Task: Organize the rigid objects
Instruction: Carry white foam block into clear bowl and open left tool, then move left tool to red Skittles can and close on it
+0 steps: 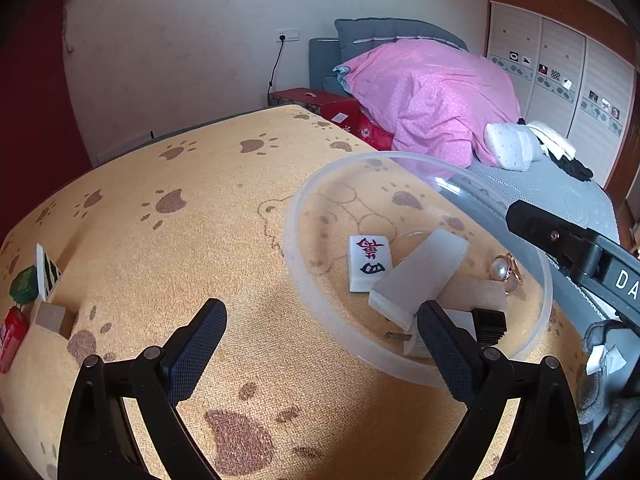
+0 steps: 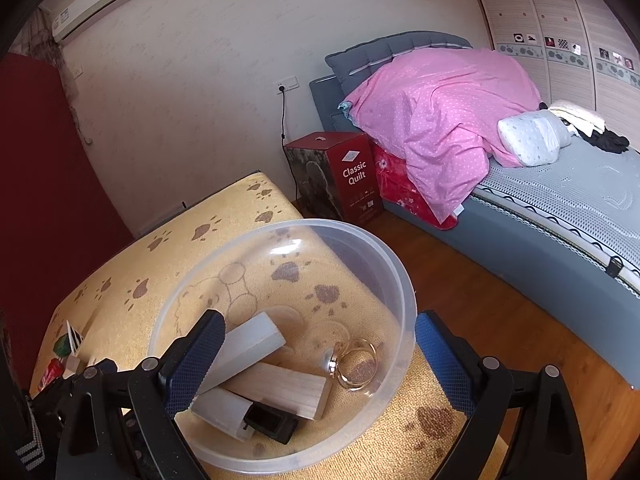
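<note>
A clear plastic bowl [image 1: 298, 240] [image 2: 404, 280] stands on the yellow paw-print cloth [image 1: 180, 220]. Inside lie a mahjong tile [image 1: 369, 261], a white block [image 1: 420, 276] [image 2: 250, 340], a pale wooden block [image 2: 288, 388], a black clip [image 1: 489, 322] [image 2: 272, 424] and a pearl ring [image 1: 505, 272] [image 2: 352, 364]. My left gripper [image 1: 320, 328] is open with nothing held, its right finger over the bowl's near rim. My right gripper [image 2: 318, 340] hovers open above the bowl, nothing between its fingers; its body [image 1: 580, 256] shows at the right of the left wrist view.
At the cloth's left edge sit a green piece [image 1: 24, 284], a striped card [image 1: 46, 270], a small wooden cube [image 1: 50, 316] and a red packet [image 1: 12, 338]. Beyond are a red box [image 2: 344, 176], a bed with a pink quilt [image 2: 440, 120], wood floor and a wardrobe.
</note>
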Available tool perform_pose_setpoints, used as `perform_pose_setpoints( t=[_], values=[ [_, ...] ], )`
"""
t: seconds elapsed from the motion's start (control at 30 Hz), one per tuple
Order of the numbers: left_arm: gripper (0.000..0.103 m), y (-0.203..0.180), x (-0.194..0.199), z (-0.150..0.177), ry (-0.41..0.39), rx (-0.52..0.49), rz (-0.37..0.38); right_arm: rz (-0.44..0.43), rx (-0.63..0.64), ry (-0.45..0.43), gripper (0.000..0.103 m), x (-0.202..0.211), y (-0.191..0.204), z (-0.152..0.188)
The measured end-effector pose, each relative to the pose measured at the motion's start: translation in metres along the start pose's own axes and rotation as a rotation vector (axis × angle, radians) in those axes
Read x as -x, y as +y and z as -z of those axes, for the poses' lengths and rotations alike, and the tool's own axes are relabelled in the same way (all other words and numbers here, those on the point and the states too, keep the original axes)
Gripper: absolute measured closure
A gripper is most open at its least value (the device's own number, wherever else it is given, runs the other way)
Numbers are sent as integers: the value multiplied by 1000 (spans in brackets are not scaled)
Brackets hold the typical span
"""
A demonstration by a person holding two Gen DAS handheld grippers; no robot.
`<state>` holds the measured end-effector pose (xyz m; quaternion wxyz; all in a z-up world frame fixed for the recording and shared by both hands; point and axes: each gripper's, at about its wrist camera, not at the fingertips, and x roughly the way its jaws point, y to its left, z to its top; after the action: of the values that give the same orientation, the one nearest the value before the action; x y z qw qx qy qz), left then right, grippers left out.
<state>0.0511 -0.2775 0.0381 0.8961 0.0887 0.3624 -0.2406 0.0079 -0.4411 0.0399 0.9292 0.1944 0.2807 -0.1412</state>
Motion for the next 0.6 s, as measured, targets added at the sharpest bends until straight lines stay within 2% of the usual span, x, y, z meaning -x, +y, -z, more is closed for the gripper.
perform_pose_setpoints(
  t=[0.23,0.6],
  values=[
    [6,27,10,7,-2,44,-32,-29,42,18,5,2,12,7],
    [6,90,27,22,4,148,-159,-106,140,49,5,10,43,21]
  ],
)
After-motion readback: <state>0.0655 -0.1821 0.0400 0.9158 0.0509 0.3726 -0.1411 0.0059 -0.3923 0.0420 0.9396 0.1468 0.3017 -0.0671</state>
